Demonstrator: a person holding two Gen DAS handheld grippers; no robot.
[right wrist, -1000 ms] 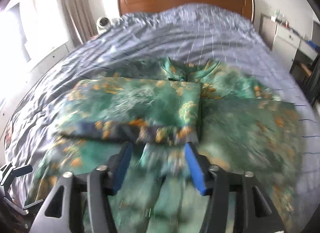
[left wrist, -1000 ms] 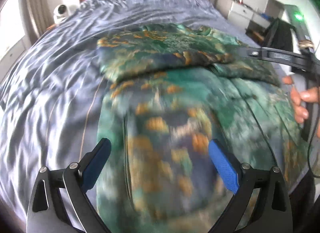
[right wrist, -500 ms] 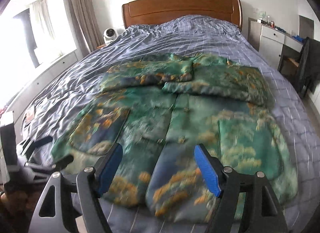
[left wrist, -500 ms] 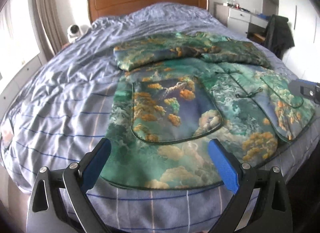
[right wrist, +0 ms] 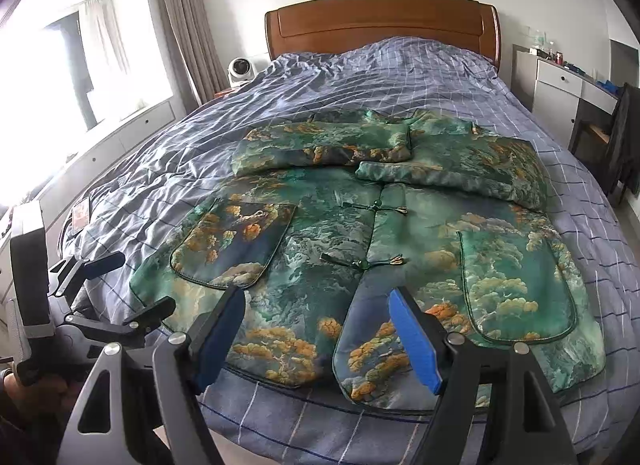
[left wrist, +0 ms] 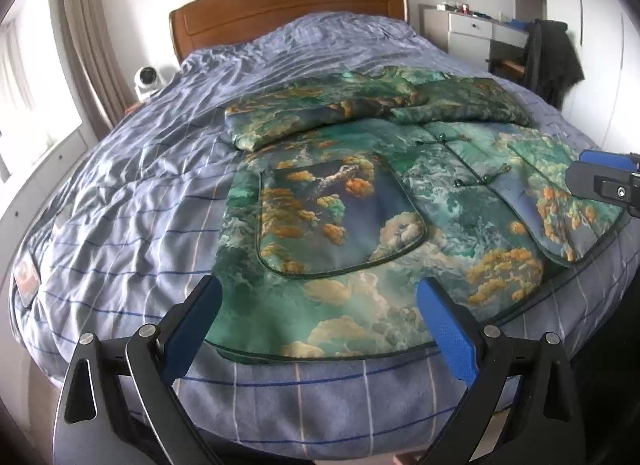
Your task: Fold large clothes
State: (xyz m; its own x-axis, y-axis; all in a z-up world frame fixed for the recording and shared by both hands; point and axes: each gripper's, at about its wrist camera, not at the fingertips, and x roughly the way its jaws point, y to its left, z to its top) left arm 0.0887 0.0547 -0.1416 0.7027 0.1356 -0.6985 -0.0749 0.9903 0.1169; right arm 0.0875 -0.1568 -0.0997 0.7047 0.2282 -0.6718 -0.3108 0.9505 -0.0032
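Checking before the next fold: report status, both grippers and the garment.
Left gripper open, empty. Right gripper open, empty, at hem. Green jacket flat on bed, sleeves folded across chest. Nothing in the way.

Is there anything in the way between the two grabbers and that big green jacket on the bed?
Nothing visible. The jacket lies flat on the bed, its hem near the edge. The left gripper and right gripper hover just before that hem, jaws open and empty, with clear space between.
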